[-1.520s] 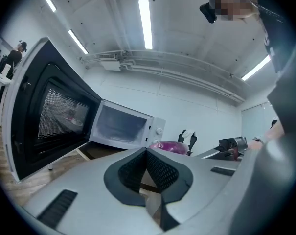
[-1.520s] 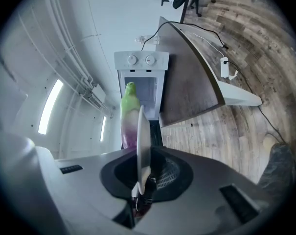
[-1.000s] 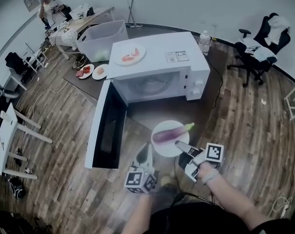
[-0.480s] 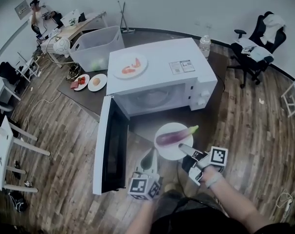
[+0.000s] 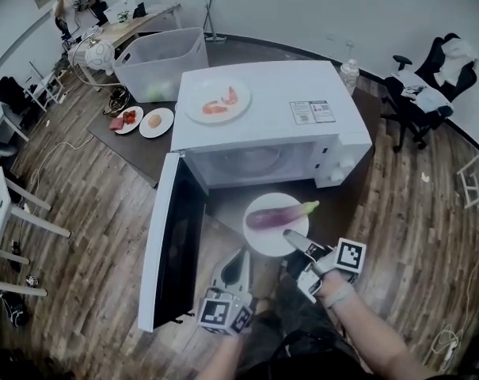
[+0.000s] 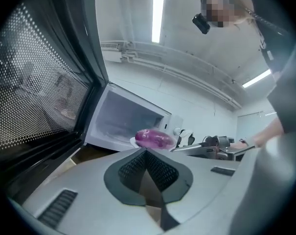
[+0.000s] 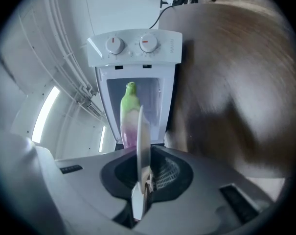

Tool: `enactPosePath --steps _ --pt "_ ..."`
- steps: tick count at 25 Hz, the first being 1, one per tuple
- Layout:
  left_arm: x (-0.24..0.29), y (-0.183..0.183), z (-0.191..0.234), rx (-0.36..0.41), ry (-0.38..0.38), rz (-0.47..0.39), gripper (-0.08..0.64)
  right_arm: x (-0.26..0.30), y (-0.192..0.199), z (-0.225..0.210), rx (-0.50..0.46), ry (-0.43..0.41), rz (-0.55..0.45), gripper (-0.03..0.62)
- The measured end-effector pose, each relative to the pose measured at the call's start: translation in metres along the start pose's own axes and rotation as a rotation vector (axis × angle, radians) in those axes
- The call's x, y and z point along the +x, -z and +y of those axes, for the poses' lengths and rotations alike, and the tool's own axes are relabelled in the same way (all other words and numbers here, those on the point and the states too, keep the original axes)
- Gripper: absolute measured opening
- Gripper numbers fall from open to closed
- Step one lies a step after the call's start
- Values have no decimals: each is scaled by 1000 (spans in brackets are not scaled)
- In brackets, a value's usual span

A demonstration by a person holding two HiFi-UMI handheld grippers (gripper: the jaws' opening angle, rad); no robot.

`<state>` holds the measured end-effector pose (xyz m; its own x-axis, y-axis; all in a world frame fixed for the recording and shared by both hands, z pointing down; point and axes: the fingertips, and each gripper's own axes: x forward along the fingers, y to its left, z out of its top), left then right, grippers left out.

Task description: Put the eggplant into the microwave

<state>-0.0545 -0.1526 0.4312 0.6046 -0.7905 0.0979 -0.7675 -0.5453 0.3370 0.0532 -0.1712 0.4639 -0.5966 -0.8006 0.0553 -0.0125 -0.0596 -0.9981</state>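
Just outside the open mouth of the microwave, the eggplant lies on a white plate. The right claw is clamped on that plate's near rim. Its own view shows the rim edge-on between its jaws, with the eggplant's green stem end toward the cavity.

Over the last second we have brought plate and eggplant closer to the opening. The strip of dark worktop between the plate's far edge and the microwave's front has narrowed to a sliver. The grip has not altered in that time. The eggplant sits on the plate as it did, purple body to our left and stem to the right.

The left claw hangs nearer to us, beside the swung-out door, jaws together and holding nothing. It has shifted only a little.

We judge that the carry is under way and the eggplant is not yet inside. What remains is to pass the plate over the sill and set it on the cavity floor. It should stay level so the eggplant does not roll, and clear of the door at left.
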Motion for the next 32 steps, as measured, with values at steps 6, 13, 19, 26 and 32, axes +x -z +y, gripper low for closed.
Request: enactPosePath --steps 6,13,19,26,32 --pt "14 8 8 24 -17 10 0 28 -19 -4 -7 -9 35 26" --pt "41 15 19 50 1 12 0 63 -41 -10 1 -13 36 26" --pt "66 16 32 55 -11 7 0 92 -55 -18 7 8 27 26" --pt "88 18 40 52 -4 9 0 114 -66 -17 19 20 0 26" --pt "105 20 42 52 6 2 0 122 -73 -21 18 35 -6 26"
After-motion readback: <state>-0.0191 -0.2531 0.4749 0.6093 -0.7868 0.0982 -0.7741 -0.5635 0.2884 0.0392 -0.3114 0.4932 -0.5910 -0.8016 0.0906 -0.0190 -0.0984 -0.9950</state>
